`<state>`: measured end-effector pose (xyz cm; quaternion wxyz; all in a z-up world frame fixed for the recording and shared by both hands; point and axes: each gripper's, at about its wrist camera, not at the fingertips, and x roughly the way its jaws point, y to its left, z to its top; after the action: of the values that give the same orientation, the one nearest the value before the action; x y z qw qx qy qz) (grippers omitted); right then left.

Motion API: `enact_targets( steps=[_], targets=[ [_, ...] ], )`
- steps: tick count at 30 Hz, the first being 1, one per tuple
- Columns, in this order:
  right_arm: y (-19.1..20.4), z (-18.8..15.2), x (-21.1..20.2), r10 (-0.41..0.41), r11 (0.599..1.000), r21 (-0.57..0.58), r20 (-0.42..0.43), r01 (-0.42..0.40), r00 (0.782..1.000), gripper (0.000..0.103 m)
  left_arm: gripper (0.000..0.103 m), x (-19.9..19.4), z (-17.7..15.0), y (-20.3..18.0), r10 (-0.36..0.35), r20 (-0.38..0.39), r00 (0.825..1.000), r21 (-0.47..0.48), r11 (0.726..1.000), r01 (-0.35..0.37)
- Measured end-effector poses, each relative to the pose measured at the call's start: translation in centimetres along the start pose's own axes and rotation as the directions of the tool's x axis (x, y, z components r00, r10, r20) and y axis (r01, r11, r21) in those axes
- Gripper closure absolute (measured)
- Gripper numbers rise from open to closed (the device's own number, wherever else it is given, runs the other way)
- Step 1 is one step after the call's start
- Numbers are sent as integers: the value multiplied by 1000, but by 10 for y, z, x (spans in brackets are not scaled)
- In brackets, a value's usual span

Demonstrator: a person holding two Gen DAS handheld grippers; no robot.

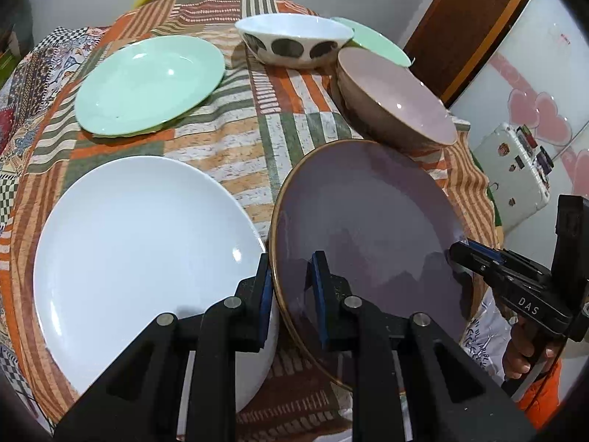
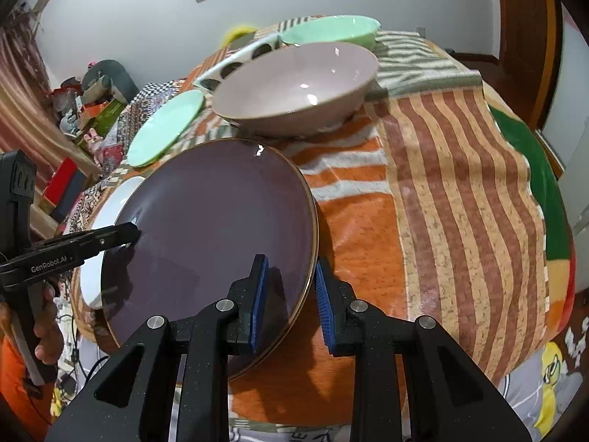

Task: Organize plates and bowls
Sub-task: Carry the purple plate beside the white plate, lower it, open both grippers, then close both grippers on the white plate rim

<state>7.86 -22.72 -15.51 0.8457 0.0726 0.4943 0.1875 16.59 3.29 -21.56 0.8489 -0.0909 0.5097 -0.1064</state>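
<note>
Left gripper [image 1: 291, 294]: I have it clamped on the purple plate's [image 1: 368, 217] rim.
Right gripper [image 2: 291, 296]: clamped on the opposite rim.
Purple plate: tilted, just beside the white plate [image 1: 140, 228], near the pink bowl [image 1: 397, 99].

You had a dusky purple plate [image 1: 368, 221] with a thin gold-brown rim. Beside it lay a plain white plate [image 1: 147, 246], and further off a mint green plate [image 1: 147, 84]. The bowl [image 1: 397, 99] nearest the purple plate was pale pink inside and brownish outside; the spotted bowl [image 1: 294, 42] was white with large dark dots round its wall, and a mint green bowl [image 2: 331, 29] stood at the far edge. Your bench wore a patchwork cloth [image 1: 239, 140] of orange, cream, olive and brown stripes, with checked patches at one side. Both your left tool [image 1: 292, 294] and right tool [image 2: 291, 302] were black with blue pads.
</note>
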Motion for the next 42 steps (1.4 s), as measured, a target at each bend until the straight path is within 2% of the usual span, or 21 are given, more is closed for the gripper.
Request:
enact_targets(
  steps=[13,19,24,26,28,30,33,35,42],
  targets=[
    [-11,2,6,-5,1000,19,-21,5,1000,80,83,13,10,-6,29,-13,1000,11,1000,-28],
    [-5,2,8,-24,1000,-13,-22,24,999,77,83,14,11,-10,43,-19,999,16,999,-42],
    [0,5,2,-59,998,-39,-2,59,998,77,82,3,9,-19,111,25,993,58,992,-113],
    [1,7,-4,-64,997,-48,9,64,998,77,80,-7,9,-21,103,50,993,67,992,-106],
    [3,8,-12,-59,997,-53,23,60,998,77,76,-19,8,-24,95,74,993,72,992,-100],
    [5,10,-20,-54,997,-60,41,56,998,77,64,-34,8,-26,106,113,988,80,990,-115],
    [14,11,-31,-47,995,-80,68,52,997,76,54,-57,6,-28,121,176,977,81,987,-137],
    [21,13,-40,-36,994,-101,93,45,995,71,52,-70,4,-29,118,203,972,76,988,-136],
    [57,16,-73,23,979,-204,196,18,980,52,31,-115,-7,-21,144,291,946,26,987,-158]
  ],
)
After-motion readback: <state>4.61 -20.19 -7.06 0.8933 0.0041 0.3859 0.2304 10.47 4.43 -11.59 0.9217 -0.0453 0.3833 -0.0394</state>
